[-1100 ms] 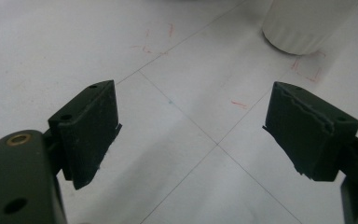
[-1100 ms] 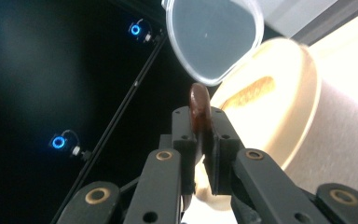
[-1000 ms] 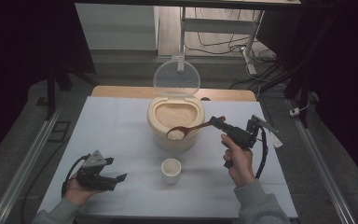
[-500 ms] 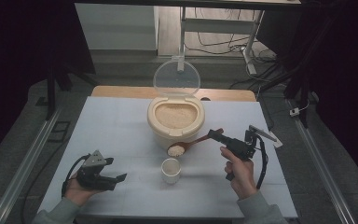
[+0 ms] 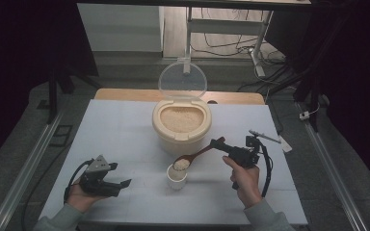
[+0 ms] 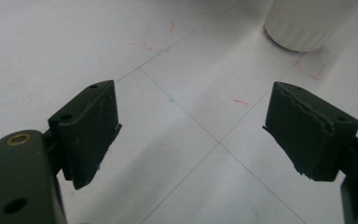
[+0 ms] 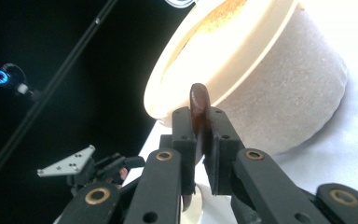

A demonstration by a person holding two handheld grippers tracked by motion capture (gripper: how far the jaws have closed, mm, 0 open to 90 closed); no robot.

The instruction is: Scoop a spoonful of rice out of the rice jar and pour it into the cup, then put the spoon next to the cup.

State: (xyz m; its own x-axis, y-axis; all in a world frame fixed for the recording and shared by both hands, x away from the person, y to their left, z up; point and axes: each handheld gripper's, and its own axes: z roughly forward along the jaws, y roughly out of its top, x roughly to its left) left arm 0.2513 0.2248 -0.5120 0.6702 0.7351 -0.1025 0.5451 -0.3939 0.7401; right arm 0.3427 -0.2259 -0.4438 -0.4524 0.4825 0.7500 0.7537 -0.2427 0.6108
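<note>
A cream rice bucket (image 5: 181,124) full of rice stands at the table's middle, its clear lid (image 5: 182,80) raised behind it. In front of it sits a small white cup (image 5: 177,177). My right gripper (image 5: 219,144) is shut on the handle of a wooden spoon (image 5: 192,157), whose rice-laden bowl hangs just over the cup. From the right gripper view the spoon handle (image 7: 199,108) stands clamped between the pads, with the bucket (image 7: 261,74) behind. My left gripper (image 5: 120,184) rests open at the front left, jaws wide with nothing between them; the cup's base (image 6: 307,23) lies ahead of it.
The white table (image 5: 125,130) has bare room on both sides of the bucket. A small white tag (image 5: 285,144) lies near the right edge. Metal rails (image 5: 26,163) run along the floor at either side, and cables lie beyond the far edge.
My right gripper drew the spoon out of the bucket and brought it toward me and down, so the loaded bowl now hovers over the cup. The left gripper has stayed put.
</note>
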